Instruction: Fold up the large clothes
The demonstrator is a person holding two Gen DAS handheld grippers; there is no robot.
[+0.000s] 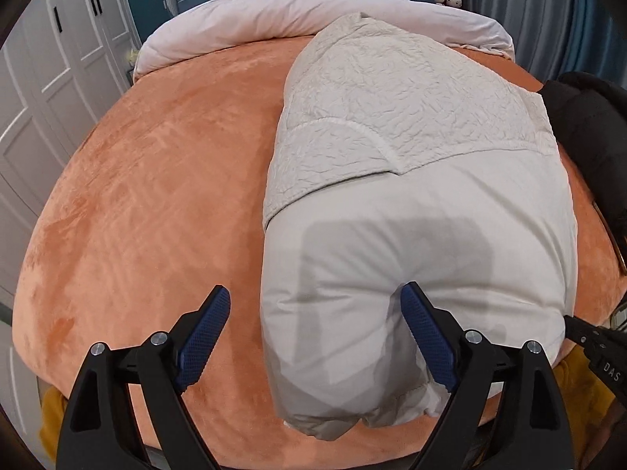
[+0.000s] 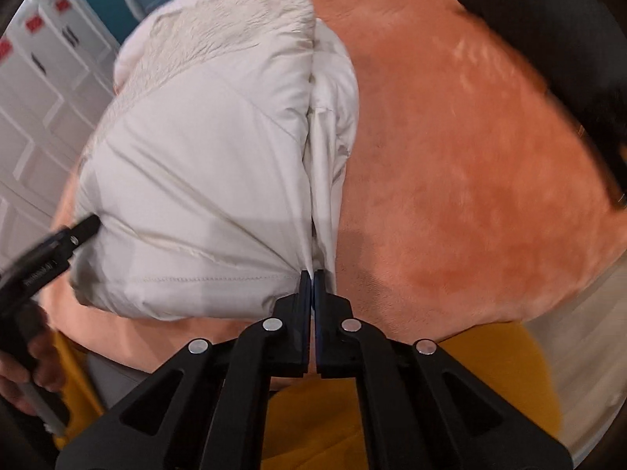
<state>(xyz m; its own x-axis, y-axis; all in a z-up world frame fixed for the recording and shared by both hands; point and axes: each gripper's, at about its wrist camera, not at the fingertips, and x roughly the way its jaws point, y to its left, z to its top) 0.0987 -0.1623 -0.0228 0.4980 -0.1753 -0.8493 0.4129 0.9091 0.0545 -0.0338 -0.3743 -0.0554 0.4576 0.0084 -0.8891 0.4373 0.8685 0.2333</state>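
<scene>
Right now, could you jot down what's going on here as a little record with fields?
surface: orange plush bed cover
garment: white padded coat, partly folded, lying on the bed
left claw: open, straddling the coat's near end, not pinching
right claw: shut on the coat's near hem corner
far end of bed: pale rolled duvet
other clothing: black garment at the bed's right edge

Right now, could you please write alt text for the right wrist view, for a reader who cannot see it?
The right gripper is shut on the near corner of a folded white padded coat lying on an orange bedspread. The left gripper reaches in from the left edge, and a black garment lies at the top right.
</scene>
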